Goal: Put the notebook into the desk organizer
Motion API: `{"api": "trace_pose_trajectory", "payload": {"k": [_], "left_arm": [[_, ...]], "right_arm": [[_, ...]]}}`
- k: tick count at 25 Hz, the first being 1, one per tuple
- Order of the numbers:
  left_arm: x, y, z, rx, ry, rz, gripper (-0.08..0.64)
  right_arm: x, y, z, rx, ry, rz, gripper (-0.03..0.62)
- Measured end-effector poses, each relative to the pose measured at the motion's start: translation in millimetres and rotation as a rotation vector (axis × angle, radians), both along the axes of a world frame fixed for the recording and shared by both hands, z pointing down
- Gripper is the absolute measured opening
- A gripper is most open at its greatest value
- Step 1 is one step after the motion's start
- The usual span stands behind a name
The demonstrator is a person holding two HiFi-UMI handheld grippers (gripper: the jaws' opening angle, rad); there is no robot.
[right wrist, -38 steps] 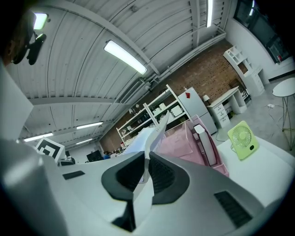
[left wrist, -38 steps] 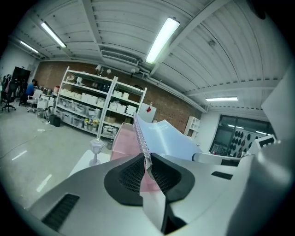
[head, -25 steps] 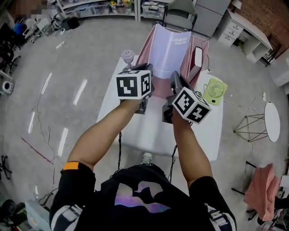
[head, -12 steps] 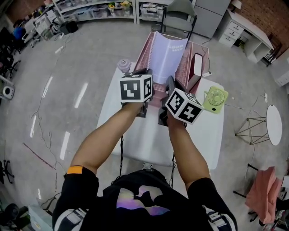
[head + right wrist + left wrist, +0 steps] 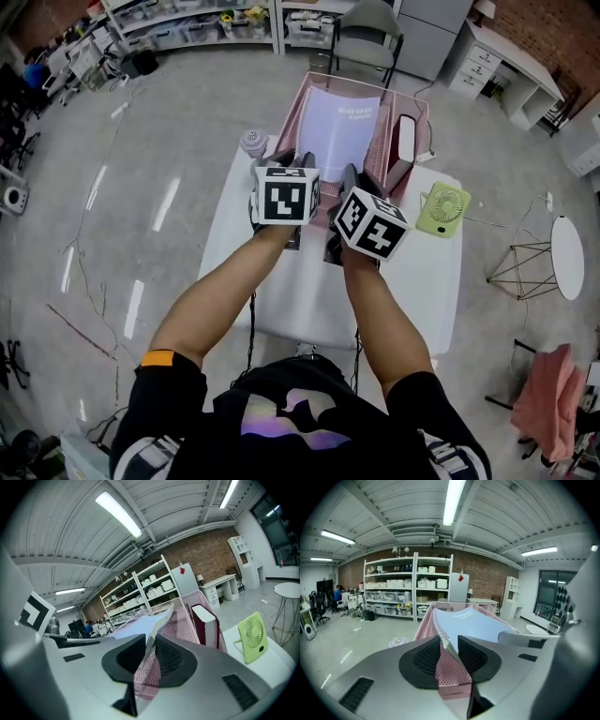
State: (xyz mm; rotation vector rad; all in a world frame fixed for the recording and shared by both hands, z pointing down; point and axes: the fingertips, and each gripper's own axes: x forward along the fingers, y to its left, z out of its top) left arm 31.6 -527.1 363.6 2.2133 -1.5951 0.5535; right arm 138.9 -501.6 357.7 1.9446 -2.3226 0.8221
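A pale blue spiral notebook (image 5: 342, 127) stands inside the pink mesh desk organizer (image 5: 302, 105) at the far end of the white table (image 5: 281, 281). Both grippers sit at its near bottom edge. The left gripper (image 5: 298, 164) is opening: its black pads (image 5: 423, 656) stand apart, with the notebook's spiral edge (image 5: 443, 641) and the organizer mesh (image 5: 451, 674) in the gap. The right gripper (image 5: 352, 176) is opening too, and the notebook's thin right edge (image 5: 151, 641) runs loosely between its pads (image 5: 171, 660).
A dark red book (image 5: 407, 141) stands in the organizer's right compartment. A green desk fan (image 5: 444, 206) sits to the right of the organizer. A grey round bottle top (image 5: 253, 142) shows at the table's far left corner. Shelves and a chair stand behind.
The notebook has sunk lower into the organizer, and less of it shows above the rim. Both grippers went down and forward with it.
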Motion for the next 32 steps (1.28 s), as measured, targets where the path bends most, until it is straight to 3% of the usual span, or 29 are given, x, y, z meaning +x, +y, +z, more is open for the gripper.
{"api": "trace_pose_trajectory", "payload": {"k": [3, 9, 13, 15, 23, 28, 32], "left_arm": [[-7, 1, 11, -0.014, -0.057, -0.014, 0.148], [-12, 9, 18, 0.006, -0.154, -0.004, 0.165], [-13, 15, 12, 0.079, -0.291, -0.003, 0.19], [-11, 19, 8, 0.11, -0.323, 0.005, 0.192], [-14, 44, 7, 0.112, -0.227, 0.017, 0.192], [-20, 67, 5, 0.113, -0.118, 0.019, 0.192], [-25, 91, -4, 0.141, -0.044, 0.029, 0.192]], "right_arm": [[1, 2, 5, -0.012, 0.039, 0.028, 0.072], [2, 12, 11, -0.035, 0.066, 0.059, 0.11], [5, 24, 19, -0.059, 0.09, 0.067, 0.145], [5, 30, 21, -0.069, 0.096, 0.07, 0.16], [13, 57, 11, -0.048, 0.147, 0.118, 0.168], [14, 78, 2, 0.006, 0.203, 0.122, 0.165], [4, 96, -8, 0.064, 0.239, 0.096, 0.082]]}}
